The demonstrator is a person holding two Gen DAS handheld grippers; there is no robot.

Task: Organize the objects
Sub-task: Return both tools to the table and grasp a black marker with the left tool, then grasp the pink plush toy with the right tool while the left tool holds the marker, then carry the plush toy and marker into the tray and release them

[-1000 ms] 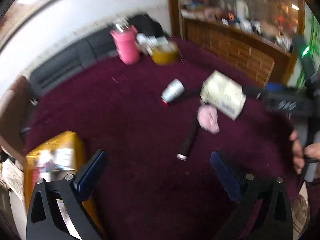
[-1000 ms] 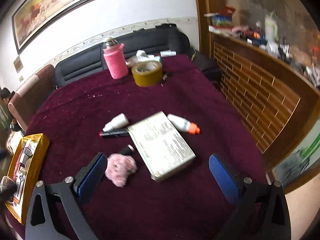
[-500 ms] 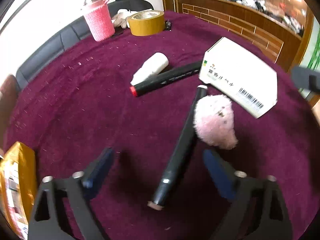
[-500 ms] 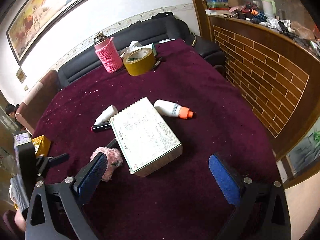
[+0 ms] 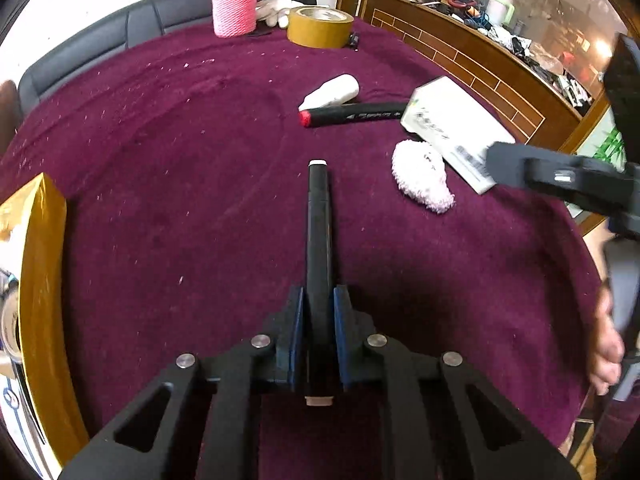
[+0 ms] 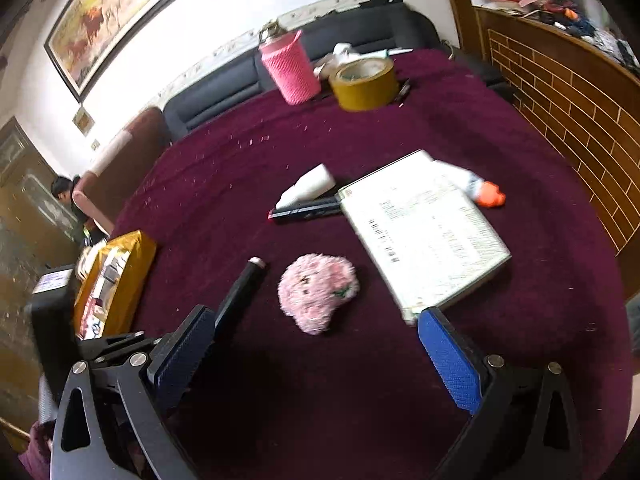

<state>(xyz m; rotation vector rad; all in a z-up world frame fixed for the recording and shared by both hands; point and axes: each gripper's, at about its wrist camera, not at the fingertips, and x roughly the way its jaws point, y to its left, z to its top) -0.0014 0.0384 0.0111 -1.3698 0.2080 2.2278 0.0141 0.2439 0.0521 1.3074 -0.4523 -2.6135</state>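
The left gripper (image 5: 319, 312) is clamped on a black marker (image 5: 319, 216); both blue pads press its barrel, and the marker points toward 12 o'clock with its white-tipped end forward and its near end between the gripper arms. Whether the marker is touching the maroon tabletop (image 5: 180, 152) cannot be told. At 1 o'clock lies a pink fuzzy ball (image 5: 422, 182), just beside a white box (image 5: 448, 128) whose near corner is hidden by the right gripper's arm, which enters at 3 o'clock. A second marker (image 5: 352, 114) with a red end lies beyond, its far end touching the box, with a white bottle (image 5: 332, 92) against it. At 12 o'clock stand a pink cup (image 5: 234, 6) and a tape roll (image 5: 320, 26). A yellow box (image 5: 40, 280) is cut off at 9 o'clock. In the right wrist view, the right gripper (image 6: 316, 352) is spread wide and holds nothing; an orange-capped bottle (image 6: 480, 190), blurred, is partly hidden behind the white box.
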